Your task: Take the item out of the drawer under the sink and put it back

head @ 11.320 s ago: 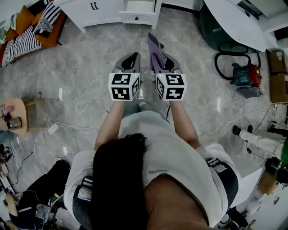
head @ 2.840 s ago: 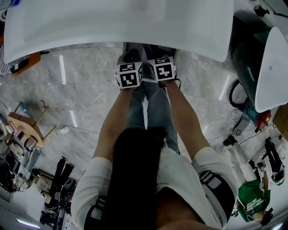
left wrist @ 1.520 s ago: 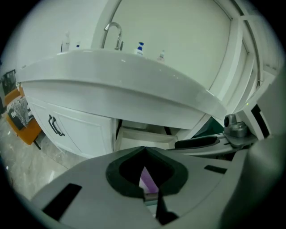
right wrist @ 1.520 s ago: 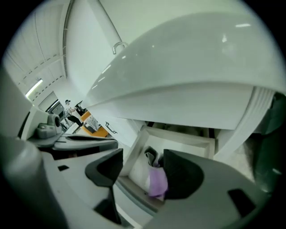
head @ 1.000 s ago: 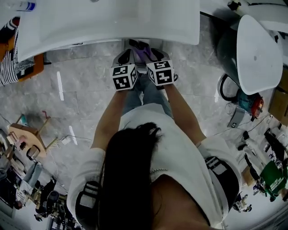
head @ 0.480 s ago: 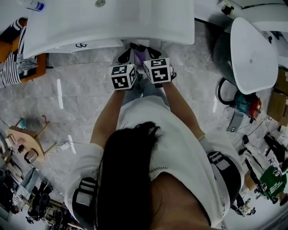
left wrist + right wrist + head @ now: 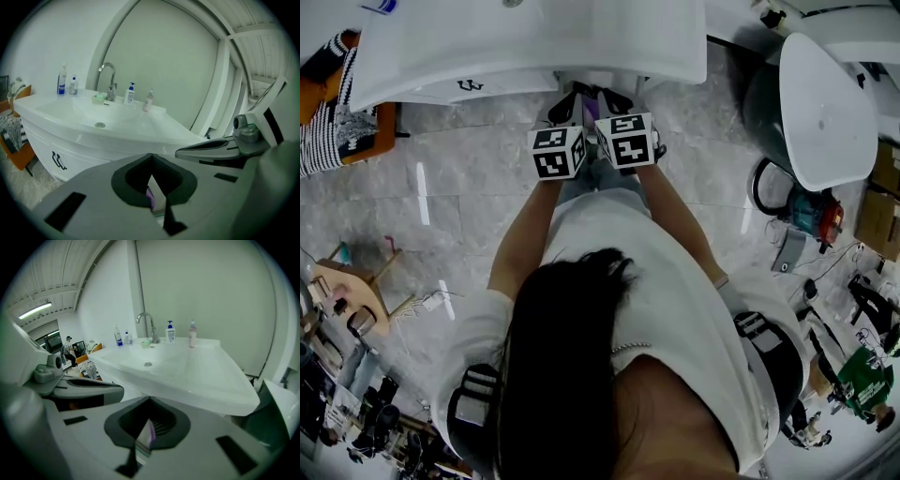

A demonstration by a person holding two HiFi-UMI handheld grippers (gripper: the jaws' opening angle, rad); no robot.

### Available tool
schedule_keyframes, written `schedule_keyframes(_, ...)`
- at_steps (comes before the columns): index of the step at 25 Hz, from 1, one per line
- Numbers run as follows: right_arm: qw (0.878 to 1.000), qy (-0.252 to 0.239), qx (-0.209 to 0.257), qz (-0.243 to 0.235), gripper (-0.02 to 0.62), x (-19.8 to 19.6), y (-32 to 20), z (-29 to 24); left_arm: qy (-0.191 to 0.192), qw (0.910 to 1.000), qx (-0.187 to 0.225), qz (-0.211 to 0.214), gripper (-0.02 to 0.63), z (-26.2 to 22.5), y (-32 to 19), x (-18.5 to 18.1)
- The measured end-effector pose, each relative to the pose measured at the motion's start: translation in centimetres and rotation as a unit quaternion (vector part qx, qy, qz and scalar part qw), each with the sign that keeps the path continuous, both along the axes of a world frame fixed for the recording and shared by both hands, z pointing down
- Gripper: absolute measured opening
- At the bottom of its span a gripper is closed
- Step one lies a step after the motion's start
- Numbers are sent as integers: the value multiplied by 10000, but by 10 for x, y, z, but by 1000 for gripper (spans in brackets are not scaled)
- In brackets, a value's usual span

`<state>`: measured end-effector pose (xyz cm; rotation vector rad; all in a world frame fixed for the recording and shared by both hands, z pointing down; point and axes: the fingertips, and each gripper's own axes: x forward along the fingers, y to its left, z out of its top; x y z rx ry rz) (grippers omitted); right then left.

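Both grippers hang side by side in front of the white counter (image 7: 666, 42), their marker cubes uppermost and their tips pointing in under its front edge. The left gripper (image 7: 565, 101) has its jaws together, with only a thin slit between them and nothing gripped. The right gripper (image 7: 614, 97) is likewise fully closed and empty. The purple item (image 7: 590, 106) sits between the two grippers' tips, just under the counter's edge. In each gripper view it shows only as a sliver through the slit, and what it rests on is hidden. On the counter, a faucet (image 7: 147, 322) stands behind the sink (image 7: 154, 364), with a few bottles (image 7: 170, 331) beside it.
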<state>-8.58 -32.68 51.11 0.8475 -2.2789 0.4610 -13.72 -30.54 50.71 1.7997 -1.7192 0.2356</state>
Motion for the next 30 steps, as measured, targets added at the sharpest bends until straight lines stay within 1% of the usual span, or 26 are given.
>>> schedule_keyframes(5,10000,-82,4,-16,15,0,4,-1,80,9998,181,34,3,-5,1,3)
schedule_keyframes(17,10000,-36,-89,-16,15,-2,3,8,115,9999,-26,-57,4,12,2,-5)
schedule_keyframes(22,9995,154,-262,-40,15,1,5,29,158,9994,-284,-79,3,30,3,-6)
schedule_keyframes(26,9978,119,-643,-108,18,-3,6,47,264,9990,-335,-161,3,40,0,-13)
schedule_keyframes(28,9966,94,-803,-171,38,-6,7,54,307,9986,-372,-215,3,46,0,-17)
schedule_keyframes(30,9951,63,-959,-215,118,-8,8,63,274,9983,-441,-267,3,54,1,-23)
